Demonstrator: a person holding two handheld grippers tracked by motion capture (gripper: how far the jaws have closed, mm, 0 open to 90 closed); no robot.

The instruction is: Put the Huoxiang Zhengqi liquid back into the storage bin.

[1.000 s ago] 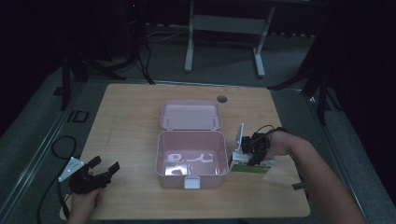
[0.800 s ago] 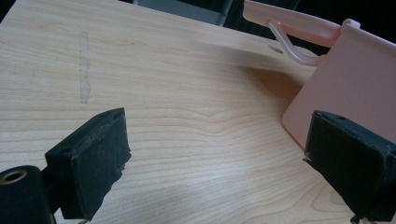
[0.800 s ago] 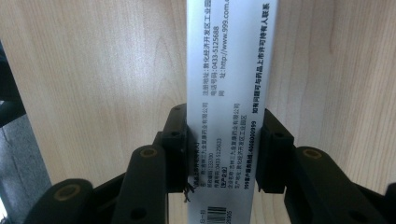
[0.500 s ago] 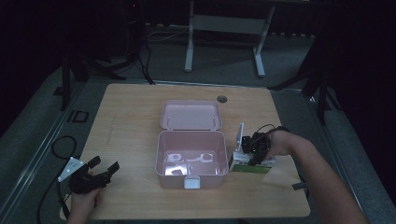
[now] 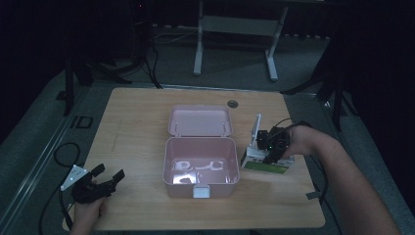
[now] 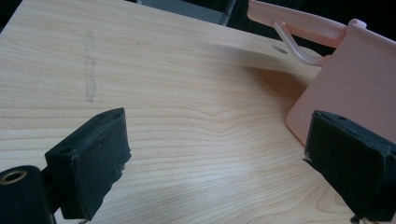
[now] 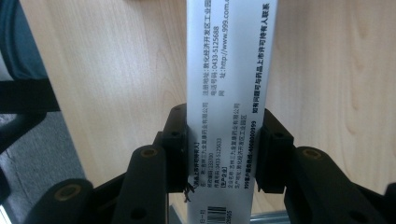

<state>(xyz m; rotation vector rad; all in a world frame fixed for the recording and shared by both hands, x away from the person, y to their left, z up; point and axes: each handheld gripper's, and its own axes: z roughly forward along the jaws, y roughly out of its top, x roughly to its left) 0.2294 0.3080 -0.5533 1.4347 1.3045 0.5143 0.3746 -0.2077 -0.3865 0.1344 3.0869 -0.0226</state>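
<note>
A white and green medicine carton (image 5: 264, 165) hangs just right of the open pink box (image 5: 201, 185), one white flap (image 5: 255, 129) standing up. My right gripper (image 5: 270, 148) is shut on the carton from above. In the right gripper view the printed white carton (image 7: 229, 84) runs up between the two black pads (image 7: 175, 140), which press on its sides, with the wooden table below. My left gripper (image 5: 105, 178) rests open near the table's front left corner. Its two jaws stand wide apart over bare wood (image 6: 187, 116), and the pink box's wall (image 6: 355, 93) is to their right.
The pink box's lid (image 5: 199, 121) lies folded back behind it, and pale glossy shapes (image 5: 195, 166) show on the box floor. A round cable hole (image 5: 232, 104) sits at the table's far edge. A cable (image 5: 58, 152) loops off the left edge.
My right gripper has risen a little with the carton still in its grip. The left gripper has stayed where it was.
</note>
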